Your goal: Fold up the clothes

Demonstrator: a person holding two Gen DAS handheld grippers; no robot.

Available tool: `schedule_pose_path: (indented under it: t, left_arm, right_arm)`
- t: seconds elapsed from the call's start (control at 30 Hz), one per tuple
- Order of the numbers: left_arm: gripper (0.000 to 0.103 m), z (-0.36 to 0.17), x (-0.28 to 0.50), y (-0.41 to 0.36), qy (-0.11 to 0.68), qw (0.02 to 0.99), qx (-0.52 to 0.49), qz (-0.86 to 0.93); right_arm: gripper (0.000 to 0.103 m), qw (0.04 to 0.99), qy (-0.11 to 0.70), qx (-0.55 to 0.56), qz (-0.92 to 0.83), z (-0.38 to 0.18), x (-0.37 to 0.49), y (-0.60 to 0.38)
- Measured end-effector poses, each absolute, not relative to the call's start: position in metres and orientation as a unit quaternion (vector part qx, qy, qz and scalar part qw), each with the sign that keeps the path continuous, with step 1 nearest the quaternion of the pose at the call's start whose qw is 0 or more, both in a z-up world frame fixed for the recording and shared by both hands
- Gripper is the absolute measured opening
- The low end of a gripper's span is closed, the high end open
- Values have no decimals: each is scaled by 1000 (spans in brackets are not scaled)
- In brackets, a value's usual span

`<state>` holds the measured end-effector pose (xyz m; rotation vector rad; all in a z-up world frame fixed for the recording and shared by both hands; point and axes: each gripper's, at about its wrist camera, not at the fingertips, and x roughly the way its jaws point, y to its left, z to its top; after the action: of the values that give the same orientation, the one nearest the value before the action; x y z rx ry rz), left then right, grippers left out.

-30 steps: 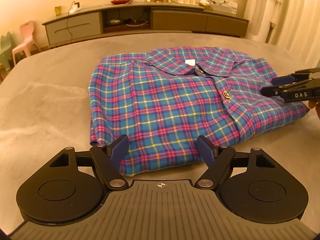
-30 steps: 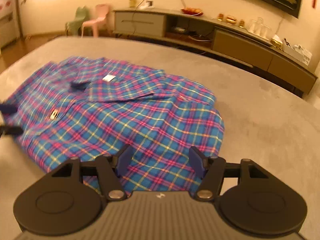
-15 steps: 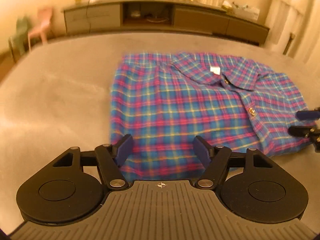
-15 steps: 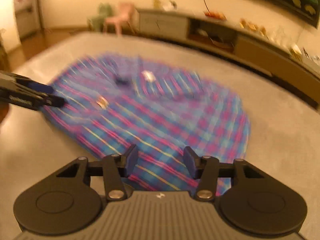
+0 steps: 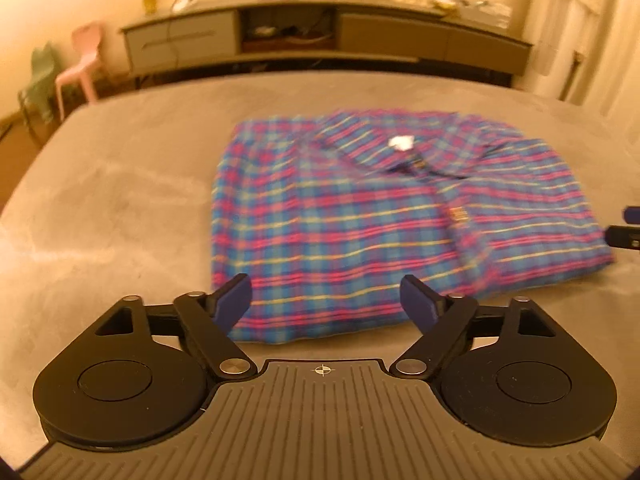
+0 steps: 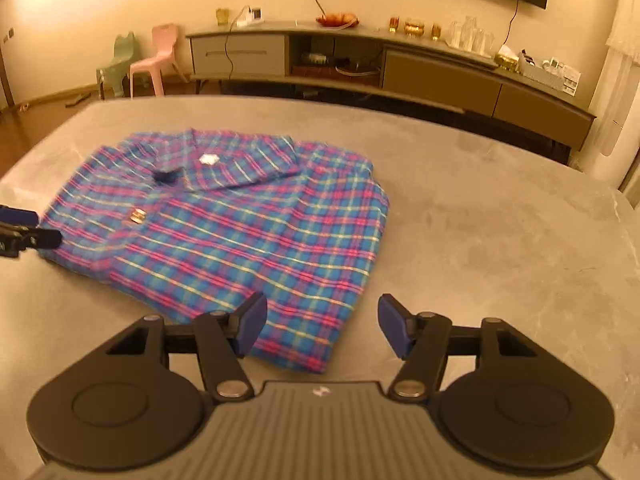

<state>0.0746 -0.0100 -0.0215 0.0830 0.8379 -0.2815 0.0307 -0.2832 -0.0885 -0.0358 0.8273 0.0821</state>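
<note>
folded plaid shirt (image 6: 224, 224) lies on the grey desk (image 6: 500, 232) — behind it, a long sideboard (image 6: 400, 64) and pink chair (image 6: 154, 60); left tool (image 5: 324, 300) and right tool (image 6: 320, 326) both spread apart, empty.

Bare grey table (image 6: 500, 240) all round — only the folded shirt (image 6: 240, 224) mid-surface.

Shirt (image 6: 224, 236) is soft woven plaid cloth, matt, with one shiny gold-looking button (image 6: 138, 215). Table (image 6: 500, 240) under it looks like matt grey stone, a bit mottled. Right gripper (image 6: 322, 322) is matt black plastic, ribbed body, blue pads (image 6: 394, 326), bare metal pivot pins.
</note>
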Motion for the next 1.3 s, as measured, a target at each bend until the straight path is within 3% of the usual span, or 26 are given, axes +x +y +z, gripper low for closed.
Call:
schedule_pose_path:
  t: [0.33,0.6,1.3]
  left_arm:
    - [94,26,21,-46,369,917,1,-153]
    - [94,45,-5,-57,346,927,-9,-146]
    - [94,36,-45,-58,336,931,17,-140]
  right_arm:
    - [68,926,375,3,37,-67,-7,-267]
    - [72,926,378,-14,13,-79,-31,-242]
    - [80,932,362,-33,6,-82,-40,-203]
